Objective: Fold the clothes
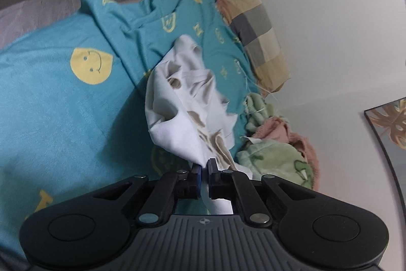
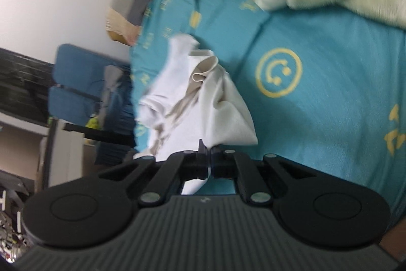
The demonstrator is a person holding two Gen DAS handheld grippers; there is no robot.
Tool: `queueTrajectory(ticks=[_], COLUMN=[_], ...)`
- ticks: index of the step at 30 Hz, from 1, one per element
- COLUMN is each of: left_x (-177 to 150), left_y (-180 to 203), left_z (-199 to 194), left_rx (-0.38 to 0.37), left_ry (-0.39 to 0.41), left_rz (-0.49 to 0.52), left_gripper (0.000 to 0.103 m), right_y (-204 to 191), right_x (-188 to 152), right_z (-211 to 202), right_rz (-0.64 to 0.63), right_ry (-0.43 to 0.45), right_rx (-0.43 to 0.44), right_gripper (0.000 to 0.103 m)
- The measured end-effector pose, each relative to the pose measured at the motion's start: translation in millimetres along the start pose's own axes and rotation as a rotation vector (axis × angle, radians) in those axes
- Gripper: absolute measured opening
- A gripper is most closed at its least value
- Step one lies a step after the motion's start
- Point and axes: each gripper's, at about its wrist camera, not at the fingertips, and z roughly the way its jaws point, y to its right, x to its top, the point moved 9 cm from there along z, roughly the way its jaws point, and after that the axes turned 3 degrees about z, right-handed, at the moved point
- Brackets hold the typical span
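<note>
Both jaws are pinched on the white garment (image 1: 182, 103), the left gripper (image 1: 205, 166) and right gripper (image 2: 209, 153) each holding an edge, cloth bunching toward twelve o'clock above the teal bedspread (image 1: 50, 106), neither hand nearer.

I see open teal sheet (image 1: 50, 118) to my left; blankets (image 1: 276, 144) and a pillow (image 1: 256, 34) crowd the wall (image 1: 330, 17) side on my right.
</note>
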Motion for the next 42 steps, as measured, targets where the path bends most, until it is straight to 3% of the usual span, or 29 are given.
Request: queueTrajectory(ticks=[10,13,17,22,32,36,42], left_x=[-57,-71,-63,-28,68,95,110], left_y=[18,17,25,32,29,7,-42], left_z=[-132,-159,-164,-126,-3,50,111], left_rx=[0.045,0.041,0.032,0.021,0.088,0.128,0.19], left_ry=[-0.012,-0.018,-0.013,-0.009,0.03,0.027,-0.038], left_rz=[0.032,0.029,0.014,-0.049,-0.014,0.017,0.027], left_gripper=[0.005,0.005,0.005,0.006,0.006,0.006,0.006], right_y=[-9,-7,-17,-36,-52,-36,-2], right_x=[-57,-70,-66,-39,26,42,53], right_z=[-107,-129,-126,-92,29,83,144], right_rz=[-0.062,-0.057,-0.053,-0.035,0.027,0.044,0.078], right_ry=[0.012,0.003,-0.003,0.006,-0.007,-0.025,-0.081], right_rx=[0.043,0.059,0.068,0.059,-0.004,-0.057,-0.135], right_gripper=[0.005,0.005,0.005,0.005,0.005,0.005,0.005])
